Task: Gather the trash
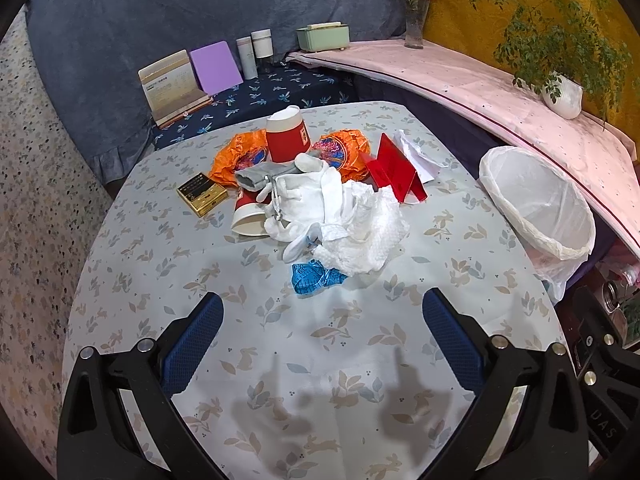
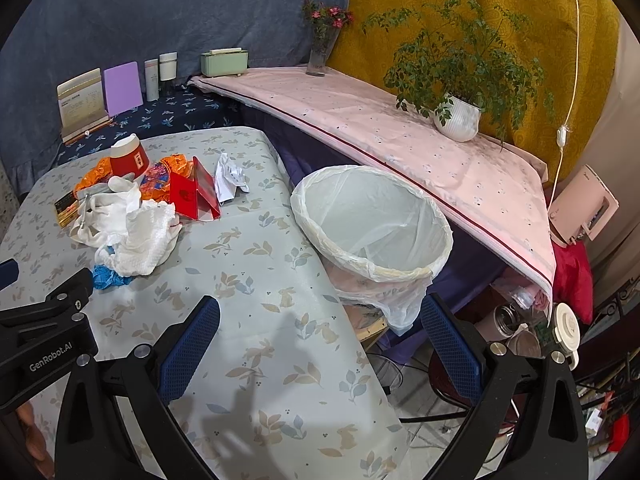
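Observation:
A heap of trash lies mid-table: white crumpled tissue (image 1: 360, 236) (image 2: 148, 236), a blue wrapper (image 1: 314, 278) (image 2: 108, 278), red paper cups (image 1: 286, 136) (image 2: 128, 158), orange wrappers (image 1: 236, 156), a red folded card (image 1: 396, 176) (image 2: 194, 196), crumpled white paper (image 1: 416, 152) (image 2: 230, 178) and a gold box (image 1: 202, 194). A bin lined with a white bag (image 1: 540, 204) (image 2: 372, 220) stands off the table's right edge. My left gripper (image 1: 322, 308) hovers open just short of the blue wrapper. My right gripper (image 2: 320, 312) is open over the table's right edge, near the bin.
The table (image 1: 280, 380) (image 2: 260, 300) has a leaf-and-rabbit cloth. Behind it a pink-covered shelf (image 2: 380, 132) carries a potted plant (image 2: 456, 120), a flower vase (image 2: 320, 56) and a green box (image 2: 224, 62). Bottles and cards stand at the back. Floor clutter lies at the right.

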Tool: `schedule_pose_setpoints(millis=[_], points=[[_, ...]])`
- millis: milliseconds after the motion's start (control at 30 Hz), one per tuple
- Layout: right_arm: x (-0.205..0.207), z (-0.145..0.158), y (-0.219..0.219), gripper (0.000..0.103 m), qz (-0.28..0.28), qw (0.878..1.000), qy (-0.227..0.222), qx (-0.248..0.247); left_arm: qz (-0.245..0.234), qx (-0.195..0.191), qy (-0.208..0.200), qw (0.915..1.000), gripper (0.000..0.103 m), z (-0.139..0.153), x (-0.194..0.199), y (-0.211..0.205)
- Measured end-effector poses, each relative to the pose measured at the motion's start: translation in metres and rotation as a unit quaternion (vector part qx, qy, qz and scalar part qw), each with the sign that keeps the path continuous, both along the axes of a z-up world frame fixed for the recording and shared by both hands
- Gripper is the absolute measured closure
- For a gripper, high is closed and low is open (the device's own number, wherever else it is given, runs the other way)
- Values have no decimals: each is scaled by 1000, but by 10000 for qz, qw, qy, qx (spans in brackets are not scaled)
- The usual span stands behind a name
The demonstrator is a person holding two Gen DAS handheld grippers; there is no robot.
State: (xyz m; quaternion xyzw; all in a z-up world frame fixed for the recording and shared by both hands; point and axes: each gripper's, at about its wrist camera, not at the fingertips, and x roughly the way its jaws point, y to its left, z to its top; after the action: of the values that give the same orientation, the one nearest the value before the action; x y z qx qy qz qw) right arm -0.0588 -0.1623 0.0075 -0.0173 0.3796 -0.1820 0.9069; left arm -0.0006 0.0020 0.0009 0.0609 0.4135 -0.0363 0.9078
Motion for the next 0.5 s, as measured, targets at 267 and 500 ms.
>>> schedule_pose_setpoints(millis=[267, 500], points=[[1, 0, -1, 7, -30, 10000, -8, 21, -82, 7, 21, 10000, 8, -1, -1, -2], [1, 0, -2, 7, -37, 10000, -9, 20, -138, 66, -13, 9999, 8, -1, -2, -6]])
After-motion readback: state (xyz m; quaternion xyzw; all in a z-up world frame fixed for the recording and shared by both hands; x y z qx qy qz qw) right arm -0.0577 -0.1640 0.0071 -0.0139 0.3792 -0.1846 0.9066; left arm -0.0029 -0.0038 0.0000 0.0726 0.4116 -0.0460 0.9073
